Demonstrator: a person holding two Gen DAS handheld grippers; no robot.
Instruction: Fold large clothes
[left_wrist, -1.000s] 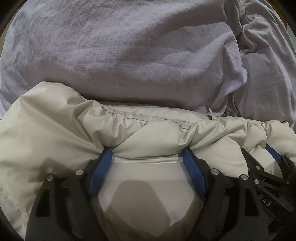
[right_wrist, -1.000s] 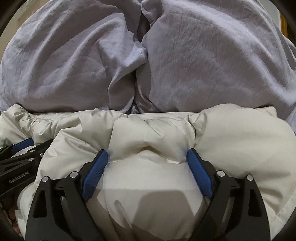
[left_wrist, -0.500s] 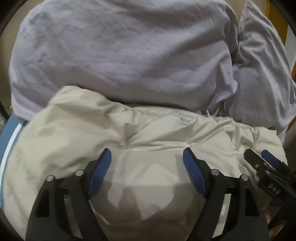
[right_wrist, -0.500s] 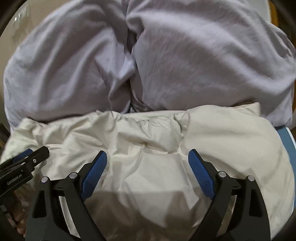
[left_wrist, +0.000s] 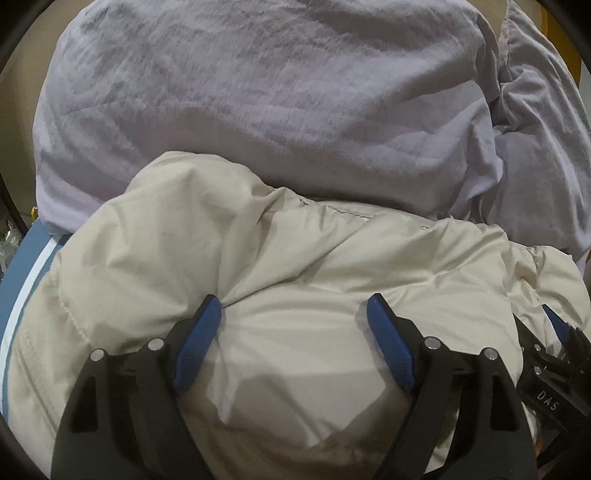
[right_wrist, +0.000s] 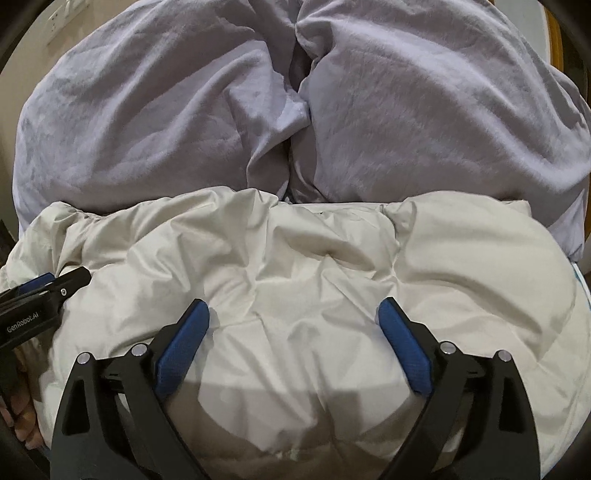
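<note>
Left wrist view: your left hand-held gripper (left_wrist: 293, 314) stands wide over the cream puffer jacket (left_wrist: 295, 258), its blue pads spread, the left one touching a crease, nothing clamped. A second ago those pads pinched a bunched ridge of jacket; that ridge has since relaxed and flattened. Your right hand-held gripper (right_wrist: 293, 315) is opening too, jacket cloth lying between its jaws but loose, where earlier it gathered a fold. The jacket sits in the lower half of both frames, against the rumpled lavender bedding (left_wrist: 258, 92) that fills the upper half. A blue-and-white striped edge (left_wrist: 26, 280) has come into sight at lower left, marking the jacket's left limit. At lower right, the right hand-held gripper crowds the left one; the upper frame stays clear above the bedding.
</note>
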